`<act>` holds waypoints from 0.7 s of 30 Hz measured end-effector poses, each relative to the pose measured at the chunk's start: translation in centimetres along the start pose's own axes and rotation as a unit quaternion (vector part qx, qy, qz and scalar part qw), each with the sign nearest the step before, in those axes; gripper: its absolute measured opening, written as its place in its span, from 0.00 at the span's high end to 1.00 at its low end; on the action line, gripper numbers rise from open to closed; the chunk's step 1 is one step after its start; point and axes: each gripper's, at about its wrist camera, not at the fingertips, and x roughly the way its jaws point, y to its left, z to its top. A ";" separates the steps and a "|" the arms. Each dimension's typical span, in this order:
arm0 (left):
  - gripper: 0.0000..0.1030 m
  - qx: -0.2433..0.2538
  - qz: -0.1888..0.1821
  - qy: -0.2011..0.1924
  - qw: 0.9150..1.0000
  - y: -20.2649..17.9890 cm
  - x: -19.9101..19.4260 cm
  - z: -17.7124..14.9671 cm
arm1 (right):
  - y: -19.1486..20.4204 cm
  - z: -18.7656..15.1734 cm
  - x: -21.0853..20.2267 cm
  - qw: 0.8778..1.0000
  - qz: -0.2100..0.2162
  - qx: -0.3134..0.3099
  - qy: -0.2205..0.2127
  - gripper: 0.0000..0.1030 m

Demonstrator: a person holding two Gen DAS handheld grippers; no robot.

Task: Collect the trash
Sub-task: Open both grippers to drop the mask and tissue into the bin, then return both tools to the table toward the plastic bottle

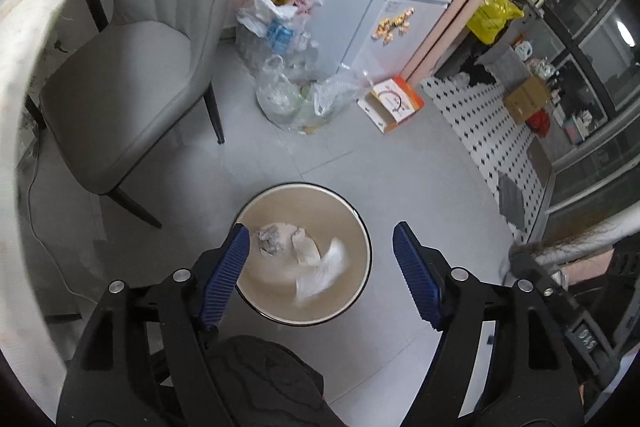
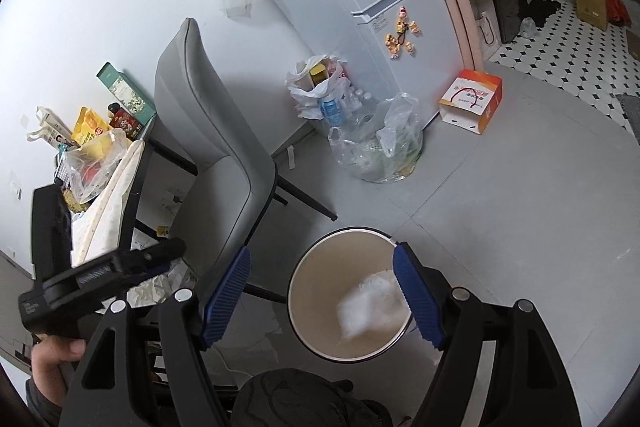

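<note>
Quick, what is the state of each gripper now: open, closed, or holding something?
Left gripper: open, holding nothing, above the bin.
Right gripper: open, holding nothing; a blurred white piece is in the bin below.

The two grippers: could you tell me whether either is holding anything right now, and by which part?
Nothing is held. The left gripper and right gripper are both open above the bin; a blurred white tissue is inside it.

Left gripper (image 1: pixel 320 251) and right gripper (image 2: pixel 320 275) both gape, apparently empty.
</note>
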 end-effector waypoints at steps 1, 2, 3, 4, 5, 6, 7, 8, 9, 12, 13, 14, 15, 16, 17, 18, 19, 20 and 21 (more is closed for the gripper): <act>0.26 -0.001 0.001 -0.009 1.000 0.3 -0.9 0.1 | 0.4 -0.1 0.1 1.000 0.002 -0.003 0.001 0.29; 0.24 -0.003 -0.001 -0.015 1.000 0.4 -1.6 0.2 | 0.8 -0.1 0.1 1.000 0.005 -0.006 0.002 0.29; 0.20 -0.006 -0.002 -0.025 1.000 0.7 -2.5 0.3 | 1.5 -0.2 0.1 1.000 0.008 -0.011 0.004 0.27; 0.17 -0.008 -0.003 -0.037 0.999 0.9 -3.6 0.3 | 2.2 -0.2 0.1 1.000 0.011 -0.017 0.004 0.25; 0.16 -0.009 -0.003 -0.050 0.999 1.2 -4.7 0.3 | 2.7 -0.2 0.0 1.000 0.014 -0.023 0.003 0.21; 0.13 -0.011 -0.002 -0.061 0.998 1.6 -5.7 0.3 | 3.9 -0.3 -0.2 0.999 0.018 -0.033 -0.002 0.18; 0.10 -0.013 -0.002 -0.074 0.997 2.0 -6.8 0.3 | 4.5 -0.3 -0.3 0.999 0.019 -0.039 -0.005 0.16; 0.08 -0.017 0.000 -0.087 0.996 2.5 -7.9 0.3 | 5.6 -0.3 -0.6 0.998 0.020 -0.050 -0.010 0.13; 0.06 -0.020 0.004 -0.100 0.995 3.0 -8.9 0.2 | 6.4 -0.3 -0.7 0.998 0.021 -0.057 -0.014 0.10; 0.06 -0.033 0.017 -0.140 0.989 4.9 -12.0 -0.1 | 9.4 -0.4 -1.2 0.996 0.033 -0.082 -0.021 0.07; 0.06 -0.039 0.020 -0.156 0.987 5.8 -13.2 -0.4 | 10.4 -0.5 -1.3 0.995 0.037 -0.091 -0.021 0.07; 0.06 -0.044 0.024 -0.168 0.985 6.6 -14.1 -0.5 | 11.7 -0.6 -1.3 0.994 0.041 -0.102 -0.021 0.07; 0.06 -0.050 0.030 -0.178 0.982 7.3 -15.0 -0.7 | 12.6 -0.7 -1.4 0.993 0.044 -0.110 -0.021 0.07; 0.06 -0.058 0.037 -0.189 0.980 8.2 -16.1 -1.0 | 13.4 -0.9 -1.4 0.992 0.047 -0.116 -0.021 0.07; 0.06 -0.066 0.045 -0.198 0.977 9.0 -17.0 -1.3 | 14.6 -1.1 -1.5 0.991 0.053 -0.125 -0.021 0.07; 0.06 -0.075 0.052 -0.207 0.974 9.9 -18.0 -1.7 | 15.5 -1.2 -1.4 0.990 0.057 -0.130 -0.020 0.07; 0.06 -0.084 0.060 -0.217 0.971 10.8 -18.9 -2.1 | 16.4 -1.3 -1.4 0.989 0.062 -0.135 -0.019 0.07; 0.06 -0.091 0.065 -0.223 0.968 11.4 -19.6 -2.2 | 17.3 -1.5 -1.3 0.988 0.066 -0.142 -0.017 0.07; 0.06 -0.097 0.071 -0.231 0.966 12.2 -20.4 -2.5 | 18.4 -1.8 -1.2 0.986 0.071 -0.150 -0.015 0.07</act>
